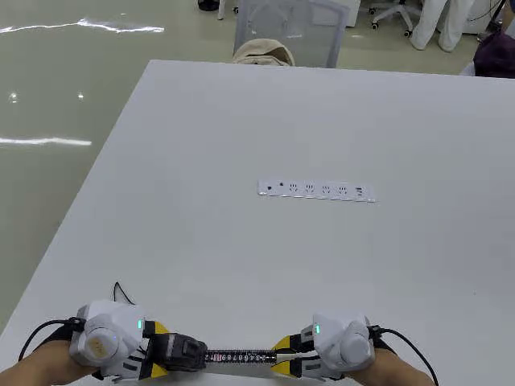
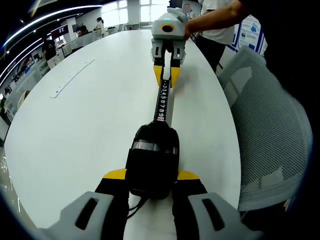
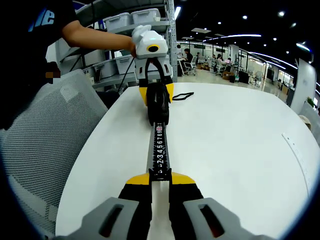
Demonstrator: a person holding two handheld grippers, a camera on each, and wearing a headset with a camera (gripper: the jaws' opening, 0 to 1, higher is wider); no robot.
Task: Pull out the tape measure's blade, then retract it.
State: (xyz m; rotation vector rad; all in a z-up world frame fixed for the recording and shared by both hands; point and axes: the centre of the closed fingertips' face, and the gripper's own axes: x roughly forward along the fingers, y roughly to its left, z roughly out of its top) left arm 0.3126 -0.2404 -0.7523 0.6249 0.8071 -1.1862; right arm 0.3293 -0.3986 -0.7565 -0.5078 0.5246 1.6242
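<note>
The black tape measure case [image 2: 152, 162] sits between the yellow-tipped fingers of my left gripper [image 2: 150, 176], which is shut on it; in the head view the case [image 1: 183, 354] lies at the near table edge. Its blade [image 1: 241, 356] with printed numbers is drawn out rightward to my right gripper [image 1: 283, 357]. My right gripper [image 3: 160, 179] is shut on the blade's end [image 3: 160, 172], and the blade [image 3: 159, 145] runs straight ahead to the case [image 3: 157, 106] held by the other gripper [image 3: 155, 95]. From the left gripper view the blade [image 2: 162, 102] reaches the right gripper [image 2: 166, 75].
A white power strip [image 1: 316, 190] lies mid-table on the white table [image 1: 241, 161]. A black cable [image 1: 121, 291] curls near the left gripper. A mesh chair [image 2: 270, 135] stands by the near table edge; another chair [image 1: 290, 28] sits at the far side.
</note>
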